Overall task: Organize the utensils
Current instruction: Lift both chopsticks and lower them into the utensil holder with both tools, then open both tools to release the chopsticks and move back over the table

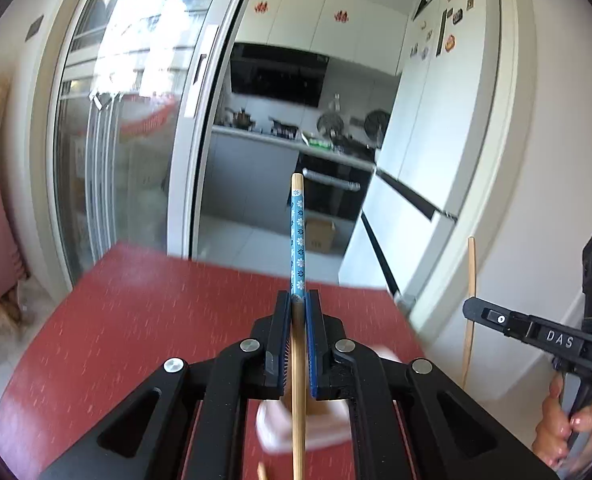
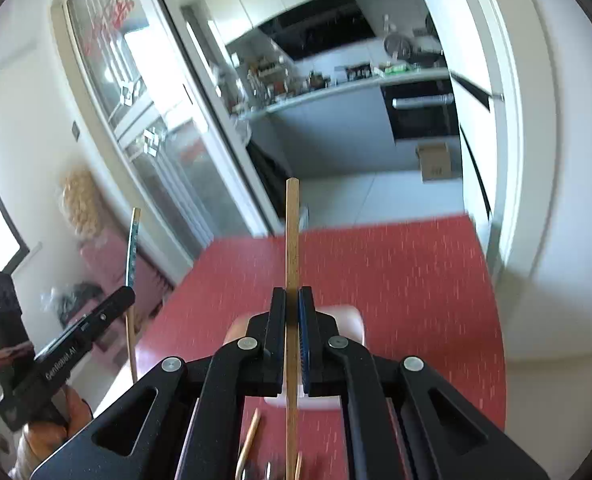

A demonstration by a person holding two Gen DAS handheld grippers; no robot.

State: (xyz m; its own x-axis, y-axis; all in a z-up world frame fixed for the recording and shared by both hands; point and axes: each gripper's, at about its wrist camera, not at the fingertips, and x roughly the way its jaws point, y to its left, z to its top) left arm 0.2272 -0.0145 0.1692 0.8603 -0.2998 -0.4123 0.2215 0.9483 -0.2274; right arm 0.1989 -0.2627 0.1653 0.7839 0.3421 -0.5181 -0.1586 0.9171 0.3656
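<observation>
My left fingers are closed on a chopstick with a blue flowered upper part. It stands upright between the pads, its plain bamboo shaft running down past them toward the bench, its top raised well above the far edge of the bench. My right fingers are closed on a plain bamboo chopstick, likewise upright, its squared top held above the far edge of the bench.

Both chopsticks are lifted clear of the red speckled surface. In the right wrist view, a pale container sits on the bench directly below my right fingers, mostly hidden by them. More utensils lie at the near edge of the bench: a bamboo stick and some metal pieces beside it, too blurred to identify. In the left wrist view a pale blurred object lies beneath my left fingers; I cannot tell what it is.

Each view shows the other gripper off to the side, holding its chopstick upright.
</observation>
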